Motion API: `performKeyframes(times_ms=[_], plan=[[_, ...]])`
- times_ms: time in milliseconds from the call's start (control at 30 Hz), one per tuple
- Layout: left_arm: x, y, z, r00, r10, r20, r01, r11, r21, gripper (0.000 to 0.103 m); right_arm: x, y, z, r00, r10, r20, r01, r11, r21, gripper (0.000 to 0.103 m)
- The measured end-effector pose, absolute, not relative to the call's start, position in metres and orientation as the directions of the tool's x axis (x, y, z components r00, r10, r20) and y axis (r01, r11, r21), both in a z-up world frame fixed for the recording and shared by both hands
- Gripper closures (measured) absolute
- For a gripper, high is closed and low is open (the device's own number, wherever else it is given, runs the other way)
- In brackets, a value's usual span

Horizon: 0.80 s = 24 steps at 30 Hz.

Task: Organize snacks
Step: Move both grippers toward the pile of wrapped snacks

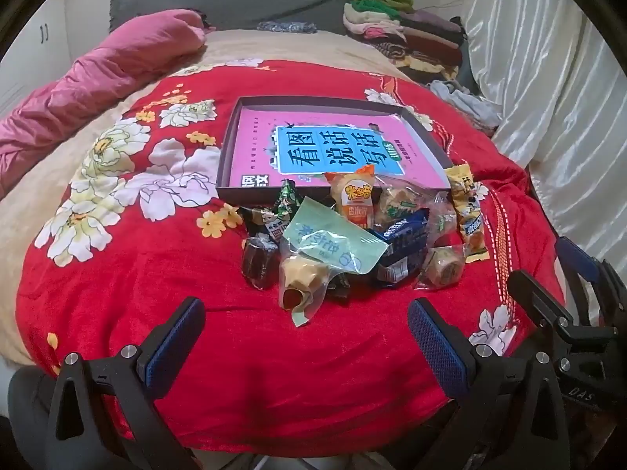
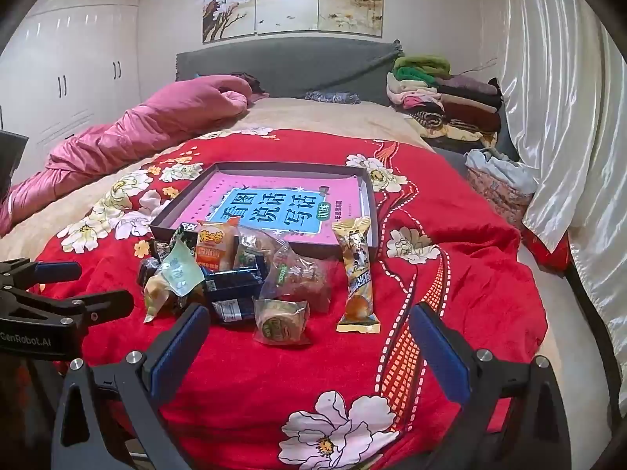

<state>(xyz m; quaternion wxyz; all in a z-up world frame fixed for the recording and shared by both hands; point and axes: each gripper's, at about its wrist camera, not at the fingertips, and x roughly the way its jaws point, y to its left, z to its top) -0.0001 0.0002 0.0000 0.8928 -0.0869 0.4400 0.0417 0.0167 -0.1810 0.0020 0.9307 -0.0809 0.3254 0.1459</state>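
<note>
Lying in a loose heap on the red flowered blanket (image 1: 156, 274), the snacks (image 1: 352, 231) sit just in front of the near wall of a shallow dark box (image 1: 229, 149). Inside the box lies a pink book (image 1: 337, 145) with a blue title panel. In the heap, a pale green packet (image 1: 333, 243) rests on top of the others, with a dark blue packet (image 1: 403, 243) beside it and an orange one (image 1: 352, 196) leaning against the box wall. A round cake in clear wrap (image 2: 280, 321) lies nearest to the right gripper (image 2: 309, 337), and a long yellow bar (image 2: 356, 274) lies a little apart on the right side, its top end touching the box.

The left gripper (image 1: 305, 325) hangs above the blanket near the heap, jaws spread wide with nothing between them. The right gripper has its jaws released too, holding nothing.

Around the blanket there is a pink quilt (image 1: 78, 90) on the left, folded clothes (image 1: 407, 31) at the grey headboard (image 2: 282, 62), and a white curtain (image 2: 560, 117) on the right. Nothing lies between the grippers and the heap.
</note>
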Motion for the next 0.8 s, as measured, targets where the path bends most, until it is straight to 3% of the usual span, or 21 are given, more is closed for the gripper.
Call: performKeyframes(times_ms=[800], plan=[[0.0008,-0.0029,-0.0031,0.606,-0.002,-0.796,-0.151,0.982,-0.117,0.0,0.0169,-0.1801,0.0001,0.742,0.219,-0.634,-0.325,0.944,-0.054,0.0]])
